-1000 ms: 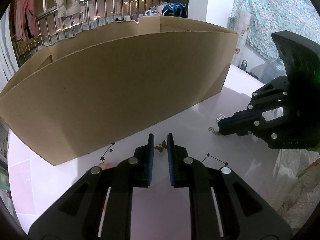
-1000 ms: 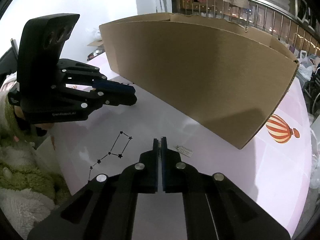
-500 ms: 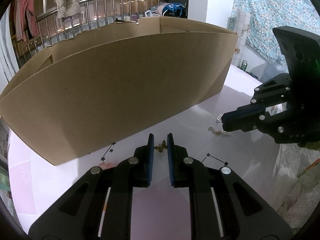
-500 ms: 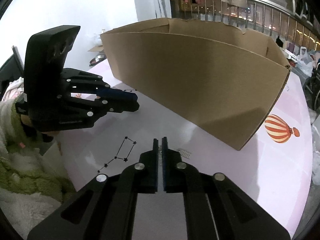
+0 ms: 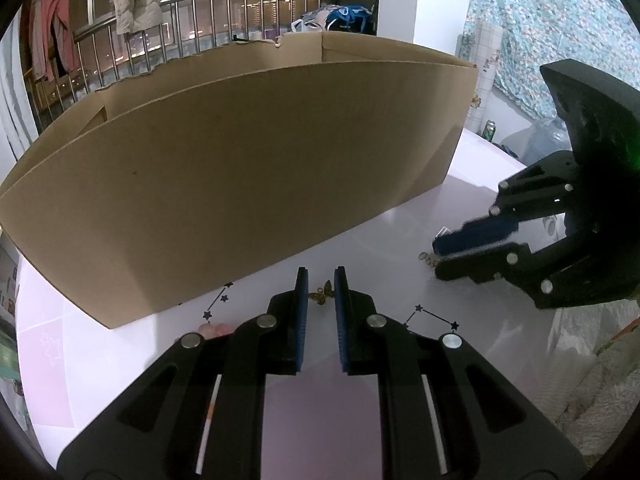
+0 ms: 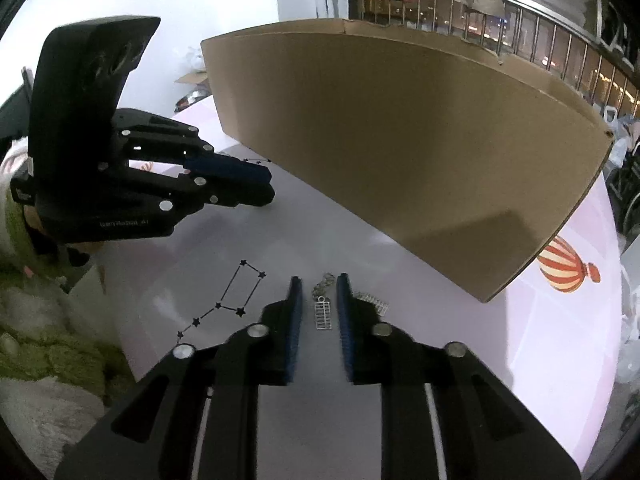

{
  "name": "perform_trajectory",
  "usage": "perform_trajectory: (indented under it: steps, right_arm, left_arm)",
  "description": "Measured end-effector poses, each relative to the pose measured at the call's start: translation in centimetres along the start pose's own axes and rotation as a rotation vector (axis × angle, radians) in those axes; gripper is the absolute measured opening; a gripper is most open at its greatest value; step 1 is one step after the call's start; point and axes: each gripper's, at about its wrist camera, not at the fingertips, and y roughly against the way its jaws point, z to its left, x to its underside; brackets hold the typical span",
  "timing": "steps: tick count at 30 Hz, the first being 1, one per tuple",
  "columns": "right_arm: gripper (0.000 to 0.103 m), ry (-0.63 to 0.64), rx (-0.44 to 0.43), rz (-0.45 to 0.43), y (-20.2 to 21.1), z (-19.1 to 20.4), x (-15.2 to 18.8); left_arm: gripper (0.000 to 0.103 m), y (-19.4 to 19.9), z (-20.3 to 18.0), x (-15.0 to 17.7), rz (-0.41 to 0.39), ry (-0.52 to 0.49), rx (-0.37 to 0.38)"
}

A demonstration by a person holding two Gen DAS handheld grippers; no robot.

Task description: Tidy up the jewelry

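Observation:
A small gold butterfly charm (image 5: 322,294) sits between the tips of my left gripper (image 5: 321,273) and spans the narrow gap, so the pads are shut on it. From the right wrist view the left gripper (image 6: 267,190) hovers just over the table near the box. My right gripper (image 6: 318,280) stands open, pointing down at the table. A silver grid-shaped pendant (image 6: 323,317) on a short chain lies loose on the table between its jaws. In the left wrist view the right gripper (image 5: 438,249) is at the right, with the chain's end (image 5: 425,257) showing at its tips.
A long cardboard box (image 5: 240,176) stands across the table right behind both grippers. A small silver comb-like piece (image 6: 373,301) lies beside the right finger. The white table (image 6: 480,340) carries star-line drawings and a balloon print (image 6: 564,268). Fluffy fabric (image 6: 44,344) lies at the table's near-left edge.
The right gripper's jaws have gone from shut to open, and the silver pendant with its chain now lies on the table between them. The left gripper and butterfly have not moved.

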Motion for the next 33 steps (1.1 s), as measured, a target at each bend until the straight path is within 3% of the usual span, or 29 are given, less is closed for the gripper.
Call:
perform_trajectory:
  steps: [30, 33]
  right_arm:
    - [0.007, -0.069, 0.003, -0.136, 5.1, -1.6, -0.6]
    - [0.002, -0.064, 0.009, -0.155, 5.7, -1.6, -1.0]
  left_arm:
    - [0.012, 1.6, 0.0, -0.2, -0.045, -0.006, -0.012]
    - [0.012, 2.4, -0.2, -0.4, -0.059, -0.014, -0.014]
